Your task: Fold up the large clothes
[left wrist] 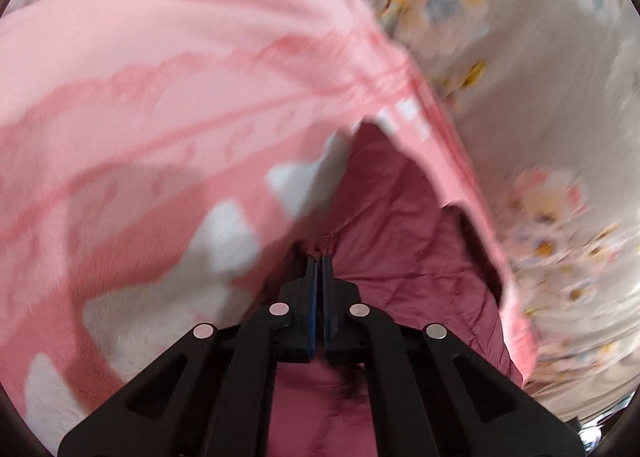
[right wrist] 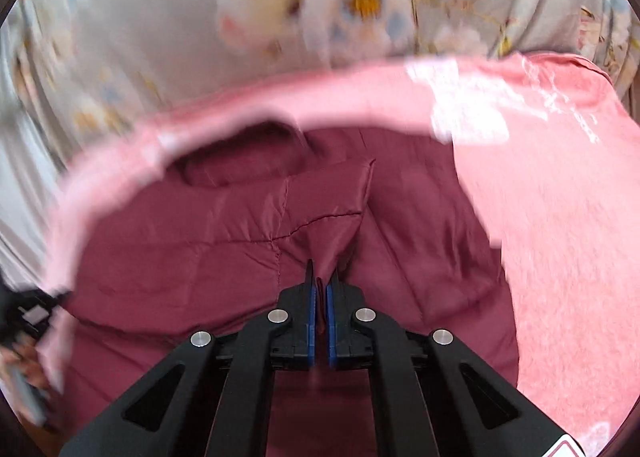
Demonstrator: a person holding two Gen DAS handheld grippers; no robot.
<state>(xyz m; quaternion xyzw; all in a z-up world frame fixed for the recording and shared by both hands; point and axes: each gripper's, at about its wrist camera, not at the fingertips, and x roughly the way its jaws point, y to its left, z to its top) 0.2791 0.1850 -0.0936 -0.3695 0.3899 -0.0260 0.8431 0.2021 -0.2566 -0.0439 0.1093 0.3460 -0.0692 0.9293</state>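
Observation:
A maroon quilted garment [right wrist: 224, 241] lies spread on a flowered sheet, and a pink fleece cloth [left wrist: 168, 69] with white patches lies partly over and around it. My left gripper [left wrist: 320, 257] is shut, with a puckered bit of the maroon garment [left wrist: 392, 217] pinched at its tips. The pink fleece hangs just left of the tips. My right gripper [right wrist: 322, 279] is shut on a raised fold of the maroon fabric. The pink fleece [right wrist: 560, 217] curves round the garment's far side and covers its right part. Both views are blurred.
The grey flowered bed sheet [left wrist: 540, 37] fills the right of the left wrist view, and the sheet [right wrist: 160, 37] runs behind the clothes in the right wrist view. At that view's left edge is a dark device [right wrist: 32, 313] with a hand below it.

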